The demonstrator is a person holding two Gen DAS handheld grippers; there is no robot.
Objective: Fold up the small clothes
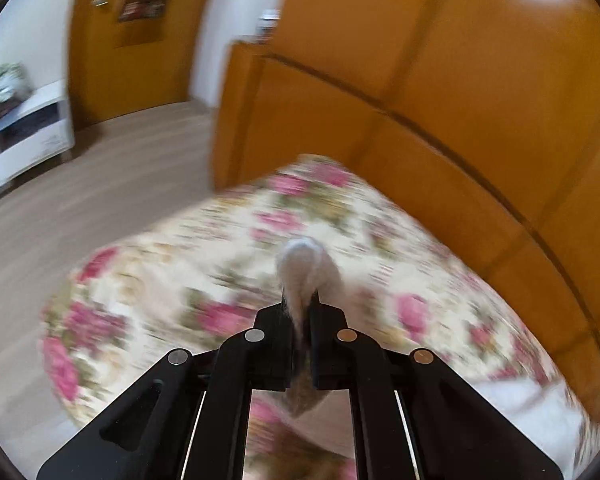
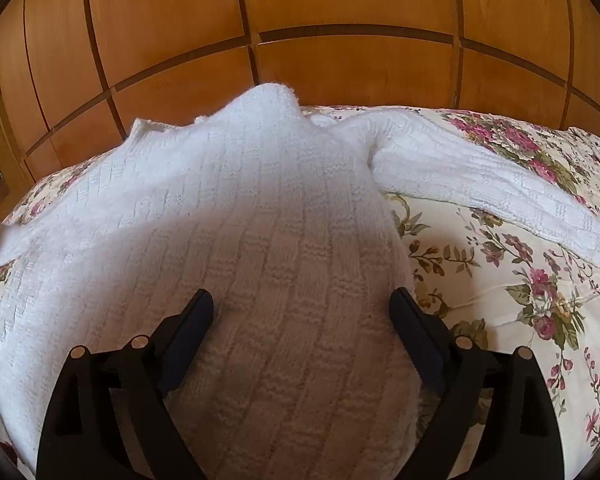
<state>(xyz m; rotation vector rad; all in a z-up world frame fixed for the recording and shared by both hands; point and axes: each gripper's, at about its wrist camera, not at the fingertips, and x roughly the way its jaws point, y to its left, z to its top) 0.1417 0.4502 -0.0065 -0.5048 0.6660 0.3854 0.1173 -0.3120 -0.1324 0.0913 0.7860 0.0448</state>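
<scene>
A white ribbed knitted sweater (image 2: 228,216) is spread on a cream bedspread printed with pink flowers (image 2: 500,264), before orange wooden panelling (image 2: 340,20). The right gripper (image 2: 302,308) is held wide open over the sweater's near part, nothing being pinched. A fold of white knit (image 1: 306,272) is clamped in the closed left gripper (image 1: 300,312).

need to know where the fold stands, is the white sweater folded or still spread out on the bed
Mostly spread. The white sweater lies flat on the floral bedspread, one sleeve stretched out to the side; no finished fold shows.
</scene>
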